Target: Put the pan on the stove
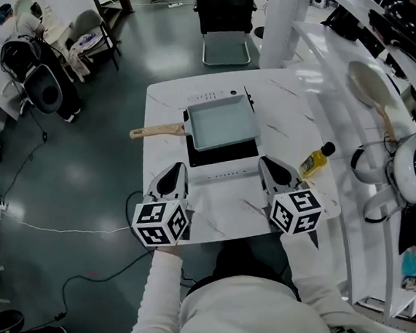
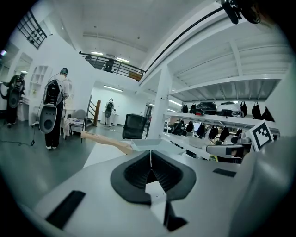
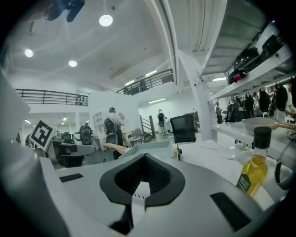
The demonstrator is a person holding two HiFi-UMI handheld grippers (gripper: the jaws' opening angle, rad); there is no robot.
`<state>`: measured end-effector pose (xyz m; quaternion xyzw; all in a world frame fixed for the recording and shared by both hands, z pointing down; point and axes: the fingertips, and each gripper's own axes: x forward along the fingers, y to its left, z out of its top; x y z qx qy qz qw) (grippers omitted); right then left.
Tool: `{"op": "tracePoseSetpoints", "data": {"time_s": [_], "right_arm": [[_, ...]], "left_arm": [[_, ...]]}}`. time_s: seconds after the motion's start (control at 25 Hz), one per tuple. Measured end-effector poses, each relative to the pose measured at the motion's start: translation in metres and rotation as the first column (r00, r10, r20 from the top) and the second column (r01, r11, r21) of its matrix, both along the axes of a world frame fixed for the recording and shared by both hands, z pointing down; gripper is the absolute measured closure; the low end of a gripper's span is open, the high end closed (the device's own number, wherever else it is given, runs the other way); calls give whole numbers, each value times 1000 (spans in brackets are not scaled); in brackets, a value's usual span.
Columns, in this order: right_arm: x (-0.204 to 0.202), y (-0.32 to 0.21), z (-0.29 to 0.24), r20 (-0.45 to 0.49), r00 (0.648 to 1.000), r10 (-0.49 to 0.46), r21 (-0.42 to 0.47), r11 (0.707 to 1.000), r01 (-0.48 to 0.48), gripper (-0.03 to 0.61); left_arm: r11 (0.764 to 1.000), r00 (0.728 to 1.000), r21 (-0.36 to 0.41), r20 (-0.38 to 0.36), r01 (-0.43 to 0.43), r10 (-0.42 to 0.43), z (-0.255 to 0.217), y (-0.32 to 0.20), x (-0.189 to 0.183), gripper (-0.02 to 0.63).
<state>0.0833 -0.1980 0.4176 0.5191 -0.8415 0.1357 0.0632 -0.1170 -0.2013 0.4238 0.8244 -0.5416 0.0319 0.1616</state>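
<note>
A pale blue rectangular pan (image 1: 222,122) with a wooden handle (image 1: 157,131) sticking out to the left rests on the black induction stove (image 1: 221,154) at the middle of the white table (image 1: 220,212). Both grippers hover over the table's near edge, in front of the stove and apart from the pan. My left gripper (image 1: 181,166) is shut with nothing between its pads. My right gripper (image 1: 263,161) is shut and empty too. The left gripper view shows the pan (image 2: 150,143) beyond the closed tips (image 2: 151,155). In the right gripper view the pan (image 3: 148,148) lies ahead of the tips (image 3: 144,156).
An oil bottle (image 1: 316,160) lies near the table's right edge, to the right of my right gripper; the right gripper view shows the bottle (image 3: 253,172) close by. A white shelf rack (image 1: 378,109) with kitchenware runs along the right. A black chair (image 1: 223,21) stands behind the table.
</note>
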Motion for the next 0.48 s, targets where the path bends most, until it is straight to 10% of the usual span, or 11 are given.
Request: {"op": "tracePoseSetpoints", "data": {"time_s": [0.48], "right_arm": [[-6,11,-2,-4,1000,11,12,1000,-11,552]], "left_arm": [[1000,1000,10,-5,15,-15,-2,12,-7,589]]}}
